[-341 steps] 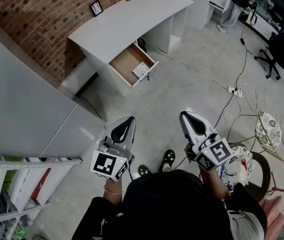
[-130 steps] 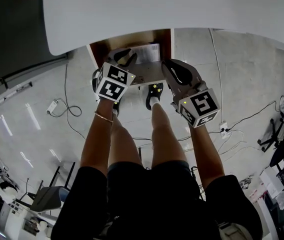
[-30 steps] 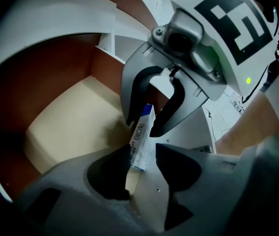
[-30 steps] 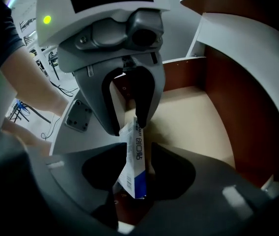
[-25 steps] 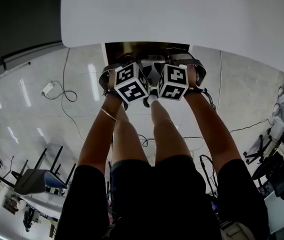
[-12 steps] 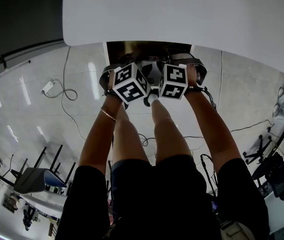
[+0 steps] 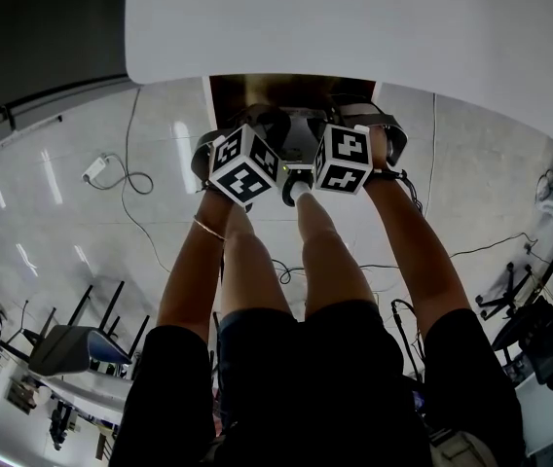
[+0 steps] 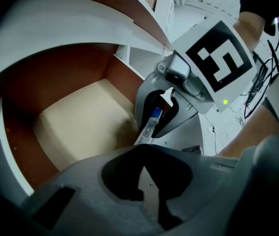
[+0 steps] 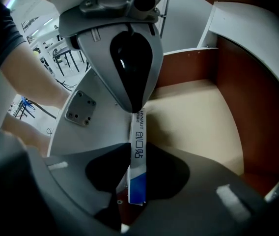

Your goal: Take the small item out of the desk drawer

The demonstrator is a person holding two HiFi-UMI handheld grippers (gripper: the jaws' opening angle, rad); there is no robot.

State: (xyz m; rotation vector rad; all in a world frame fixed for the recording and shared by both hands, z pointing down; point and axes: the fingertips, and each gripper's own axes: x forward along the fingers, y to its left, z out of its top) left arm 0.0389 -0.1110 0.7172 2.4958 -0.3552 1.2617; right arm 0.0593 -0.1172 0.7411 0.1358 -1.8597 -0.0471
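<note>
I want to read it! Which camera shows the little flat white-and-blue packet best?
The right gripper view: the flat white-and-blue packet is close there, with its black print and blue end clear. The left gripper view shows the packet smaller and partly hidden. In the head view I cannot make it out.

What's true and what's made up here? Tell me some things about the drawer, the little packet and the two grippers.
1. The drawer is open. True.
2. The packet lies flat on the drawer's floor. False: it is held up between the two grippers.
3. The left gripper is shut on one end of the packet. True.
4. The right gripper is far from the packet. False: the packet's blue end stands between its jaws, which are closing.
5. The packet is white with a blue end. True.
</note>
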